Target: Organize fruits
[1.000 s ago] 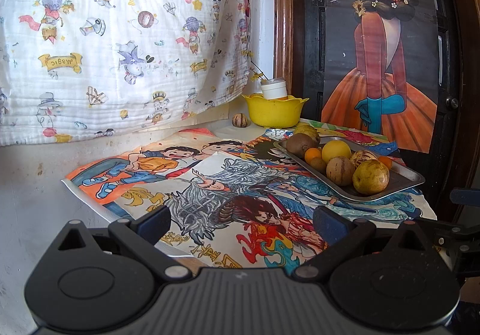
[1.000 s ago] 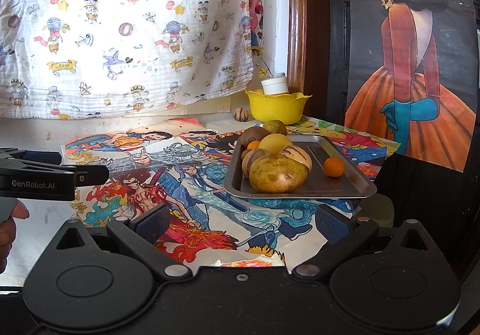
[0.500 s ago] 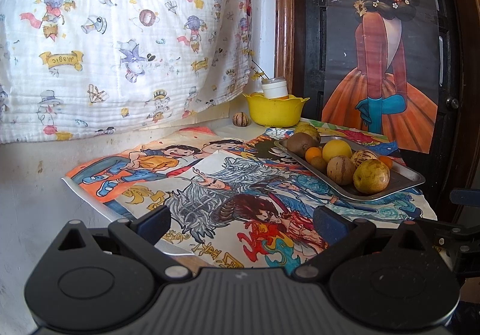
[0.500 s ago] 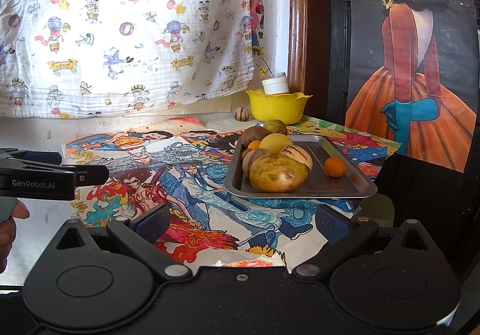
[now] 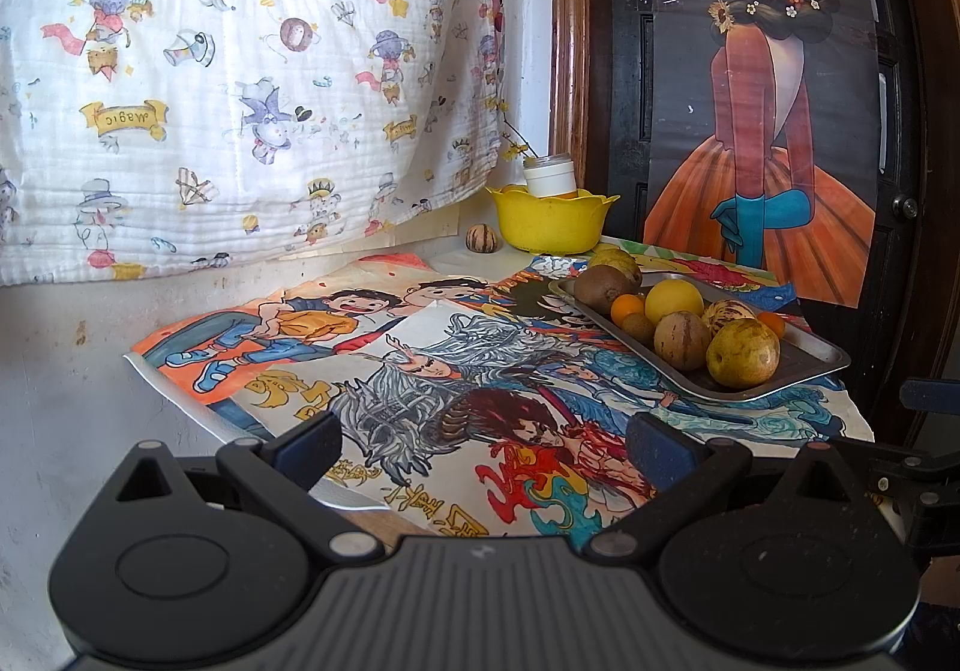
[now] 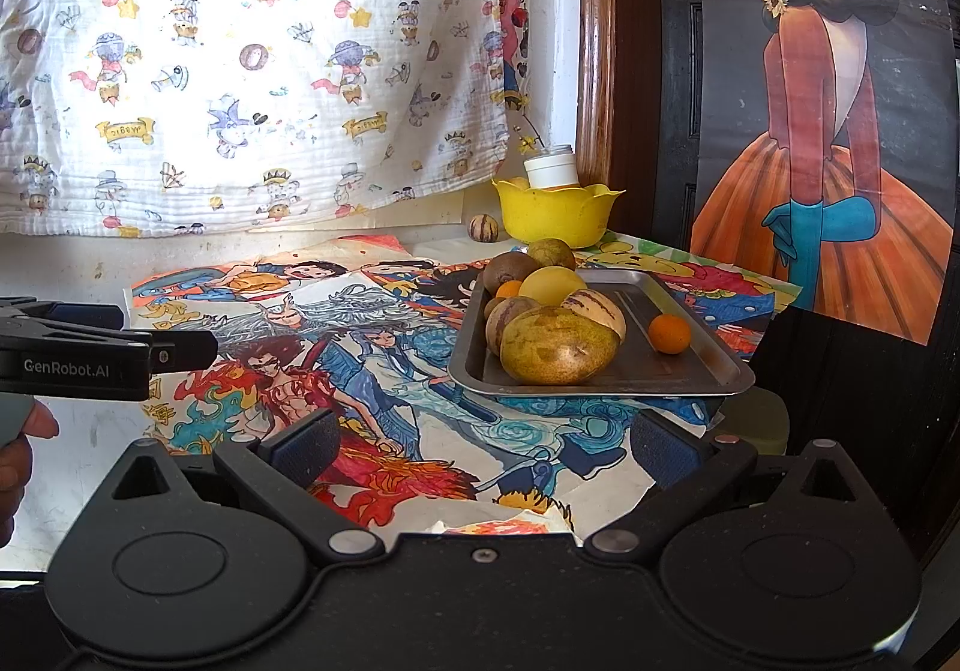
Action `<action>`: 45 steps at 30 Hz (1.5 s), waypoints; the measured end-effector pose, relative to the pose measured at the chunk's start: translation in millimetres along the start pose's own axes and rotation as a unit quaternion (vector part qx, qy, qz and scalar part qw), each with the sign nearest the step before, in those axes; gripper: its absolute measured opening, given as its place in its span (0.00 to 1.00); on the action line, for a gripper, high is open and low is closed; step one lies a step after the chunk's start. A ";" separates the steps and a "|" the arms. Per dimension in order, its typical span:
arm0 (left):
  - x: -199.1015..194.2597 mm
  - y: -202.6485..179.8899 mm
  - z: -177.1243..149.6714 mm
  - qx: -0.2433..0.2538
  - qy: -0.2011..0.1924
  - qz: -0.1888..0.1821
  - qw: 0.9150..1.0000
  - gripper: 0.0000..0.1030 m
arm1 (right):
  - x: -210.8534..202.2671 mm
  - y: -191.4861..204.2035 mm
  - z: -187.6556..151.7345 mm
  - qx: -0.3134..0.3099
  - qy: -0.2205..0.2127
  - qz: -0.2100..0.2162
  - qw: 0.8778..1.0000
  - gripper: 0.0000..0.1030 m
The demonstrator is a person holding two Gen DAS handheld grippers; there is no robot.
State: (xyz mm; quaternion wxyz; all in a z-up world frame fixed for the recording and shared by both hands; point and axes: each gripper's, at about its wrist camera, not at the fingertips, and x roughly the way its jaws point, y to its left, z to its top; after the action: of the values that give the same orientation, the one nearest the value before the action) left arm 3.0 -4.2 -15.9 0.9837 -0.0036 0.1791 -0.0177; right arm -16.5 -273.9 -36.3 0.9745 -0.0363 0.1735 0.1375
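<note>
Both the left gripper (image 5: 483,434) and right gripper (image 6: 480,440) hang wide open and empty above the table; most fruit is piled on the metal tray (image 6: 708,371), one striped fruit (image 6: 483,224) sits apart beside the yellow bowl (image 6: 558,215), fitting either sorting underway or finished

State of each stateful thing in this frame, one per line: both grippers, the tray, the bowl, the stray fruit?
left gripper: open, holding nothing
right gripper: open, holding nothing
metal tray: flat on the table, fruit piled at its left end
small orange fruit: alone on the tray, apart from the pile
yellow bowl: upright, a white jar in it
striped fruit: on the table, left of the bowl
</note>
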 end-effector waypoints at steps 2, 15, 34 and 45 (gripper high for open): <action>-0.1 0.2 0.0 0.000 0.000 0.000 1.000 1.00 | 0.0 0.0 -0.1 0.000 0.001 0.000 1.000 0.99; -0.3 0.0 -0.1 0.000 0.000 0.000 1.000 1.00 | -0.1 -0.2 -0.1 0.000 0.000 0.000 1.000 0.99; -0.6 1.3 -0.2 -0.001 0.000 0.001 1.000 1.00 | -0.2 0.2 0.0 0.000 0.001 0.000 1.000 0.99; -3.5 -2.6 -0.4 0.005 -0.002 0.002 1.000 1.00 | 0.1 0.2 0.1 0.000 0.001 0.000 1.000 0.99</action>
State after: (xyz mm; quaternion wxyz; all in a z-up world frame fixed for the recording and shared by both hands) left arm -0.6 -6.7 -15.0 0.9841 0.0016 0.1770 -0.0163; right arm -16.5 -273.6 -36.3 0.9743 -0.0368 0.1743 0.1377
